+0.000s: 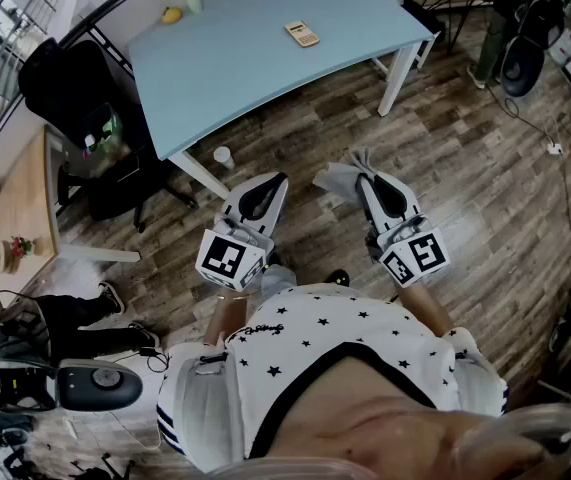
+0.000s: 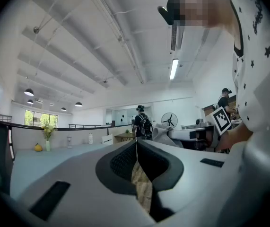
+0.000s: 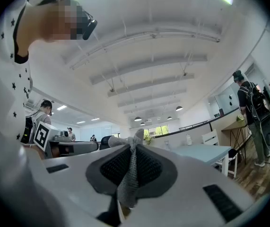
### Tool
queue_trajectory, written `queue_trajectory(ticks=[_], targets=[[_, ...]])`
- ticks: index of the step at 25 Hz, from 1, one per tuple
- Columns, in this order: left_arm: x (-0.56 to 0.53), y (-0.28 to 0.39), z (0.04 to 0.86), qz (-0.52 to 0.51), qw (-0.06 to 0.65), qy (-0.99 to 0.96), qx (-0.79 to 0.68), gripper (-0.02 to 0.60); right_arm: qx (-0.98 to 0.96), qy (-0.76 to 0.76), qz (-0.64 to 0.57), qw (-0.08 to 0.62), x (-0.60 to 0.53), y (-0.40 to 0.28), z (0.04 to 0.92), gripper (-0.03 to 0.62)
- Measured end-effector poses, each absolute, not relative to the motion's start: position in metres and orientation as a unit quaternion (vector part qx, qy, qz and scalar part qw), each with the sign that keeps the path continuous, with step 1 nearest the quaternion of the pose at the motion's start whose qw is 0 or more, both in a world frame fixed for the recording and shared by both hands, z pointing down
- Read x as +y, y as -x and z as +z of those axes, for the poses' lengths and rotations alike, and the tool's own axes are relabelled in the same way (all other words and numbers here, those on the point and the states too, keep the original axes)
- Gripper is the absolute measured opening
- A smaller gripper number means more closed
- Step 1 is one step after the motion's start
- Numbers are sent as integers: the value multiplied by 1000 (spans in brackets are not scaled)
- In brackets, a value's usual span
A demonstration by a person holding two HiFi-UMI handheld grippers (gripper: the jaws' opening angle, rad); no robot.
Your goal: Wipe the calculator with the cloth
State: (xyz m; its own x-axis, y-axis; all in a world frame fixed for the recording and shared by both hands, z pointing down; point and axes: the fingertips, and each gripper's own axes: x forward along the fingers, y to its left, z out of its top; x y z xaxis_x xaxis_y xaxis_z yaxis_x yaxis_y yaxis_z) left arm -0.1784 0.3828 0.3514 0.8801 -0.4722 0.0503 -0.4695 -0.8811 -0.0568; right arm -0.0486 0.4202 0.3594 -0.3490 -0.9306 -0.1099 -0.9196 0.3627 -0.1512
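**Item: calculator [image 1: 302, 33].** Lies flat on the light blue bench [image 1: 235, 58], well ahead of both claws and nothing touching it. Its long axis runs slantwise in the head view, from upper left to lower right, roughly across the line the claws point along. Which end carries the display is too small to tell.

**Item: grey cloth [image 3: 131, 174].** Pinched in the right claw [image 3: 134, 148], with a tuft sticking out past the tips.

**Item: left claw [image 2: 136, 143].** Pressed together with nothing between; wood floor shows through the slit below.

**Progress.** Cloth is in hand. Both claws are held over the floor, short of the bench. The approach and all the wiping appear to be left.
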Motion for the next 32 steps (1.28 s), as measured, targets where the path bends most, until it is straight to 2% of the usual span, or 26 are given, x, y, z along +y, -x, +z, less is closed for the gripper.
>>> queue_trajectory(ticks=[28, 32], targets=[[435, 125, 343, -26, 37, 974, 223, 31, 808, 574, -30, 129, 471, -1, 357, 31], [431, 124, 353, -28, 22, 974, 225, 31, 803, 581, -39, 127, 472, -5, 364, 31]])
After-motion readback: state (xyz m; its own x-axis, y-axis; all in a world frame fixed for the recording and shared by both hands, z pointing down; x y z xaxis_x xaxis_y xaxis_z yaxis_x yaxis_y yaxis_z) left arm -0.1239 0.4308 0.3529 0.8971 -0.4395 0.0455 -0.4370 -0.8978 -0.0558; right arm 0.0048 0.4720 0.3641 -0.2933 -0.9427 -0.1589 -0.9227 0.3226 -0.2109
